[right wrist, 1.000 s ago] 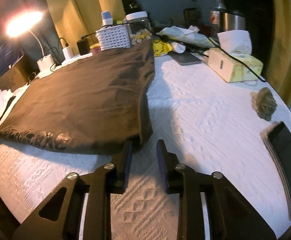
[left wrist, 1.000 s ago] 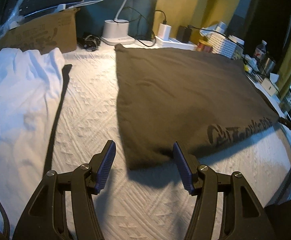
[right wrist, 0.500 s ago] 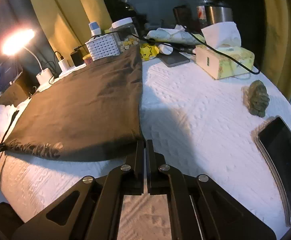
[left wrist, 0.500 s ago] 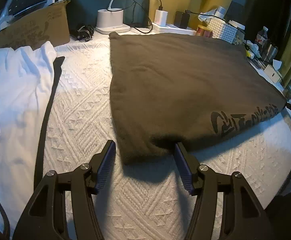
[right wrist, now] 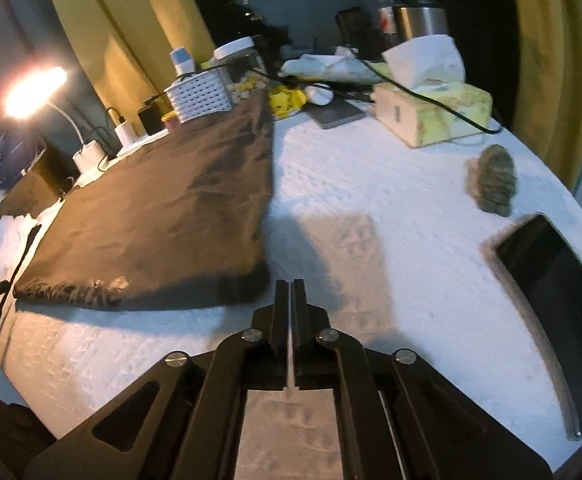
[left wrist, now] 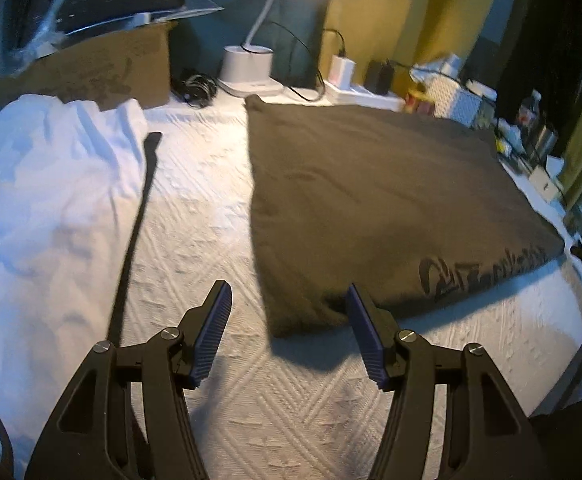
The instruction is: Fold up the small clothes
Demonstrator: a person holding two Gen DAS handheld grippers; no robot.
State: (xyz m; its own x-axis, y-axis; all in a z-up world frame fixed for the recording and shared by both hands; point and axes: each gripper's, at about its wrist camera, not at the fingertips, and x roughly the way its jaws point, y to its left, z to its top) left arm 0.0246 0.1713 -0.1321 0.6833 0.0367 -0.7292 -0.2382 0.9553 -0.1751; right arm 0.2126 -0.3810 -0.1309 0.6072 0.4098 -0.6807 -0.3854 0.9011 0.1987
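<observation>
Dark brown garment (left wrist: 371,200) lies flat, folded into a rough rectangle, on the white textured tabletop cover (left wrist: 195,240); black printed lettering along its near edge. White garment (left wrist: 51,184) lies crumpled well to its left, with a thin black strap (left wrist: 135,236) running alongside.

A white bumpy cover (left wrist: 195,208) lies over the table. A bright lamp (right wrist: 35,92) shines at the back, by yellow curtains (right wrist: 103,40) and a dark wall (left wrist: 211,8)

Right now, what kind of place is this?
Probably a home desk or worktable under a white cloth: desk lamp, tissue box, jars and chargers crowd the far edge behind a brown garment.
</observation>
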